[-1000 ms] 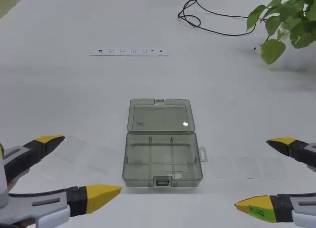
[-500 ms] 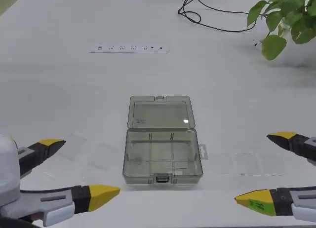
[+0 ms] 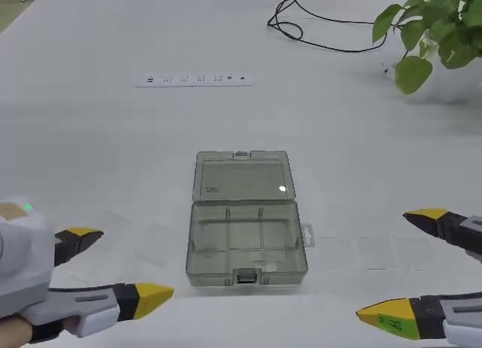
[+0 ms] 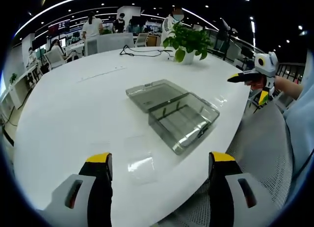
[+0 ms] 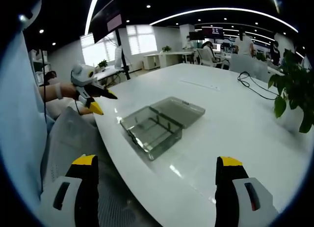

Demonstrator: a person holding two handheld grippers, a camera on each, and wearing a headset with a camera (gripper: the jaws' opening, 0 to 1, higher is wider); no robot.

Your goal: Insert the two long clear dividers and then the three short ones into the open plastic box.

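Note:
The smoky clear plastic box (image 3: 247,246) lies open in the middle of the white table, its lid (image 3: 242,176) flat behind it. Clear dividers (image 3: 128,235) lie faintly to its left, and more clear dividers (image 3: 376,251) to its right. My left gripper (image 3: 120,264) is open at the near left, holding nothing. My right gripper (image 3: 399,265) is open at the near right, also holding nothing. In the left gripper view the box (image 4: 184,120) lies ahead to the right, with dividers (image 4: 140,156) just beyond the jaws. The right gripper view has the box (image 5: 149,130) ahead.
A white power strip (image 3: 194,80) lies far behind the box. A black cable (image 3: 301,28) loops at the back, and a potted plant (image 3: 433,32) stands at the back right. The table's near edge runs just under both grippers.
My left gripper has drawn back toward the lower left. The right gripper has hardly moved. The box and dividers lie as before.

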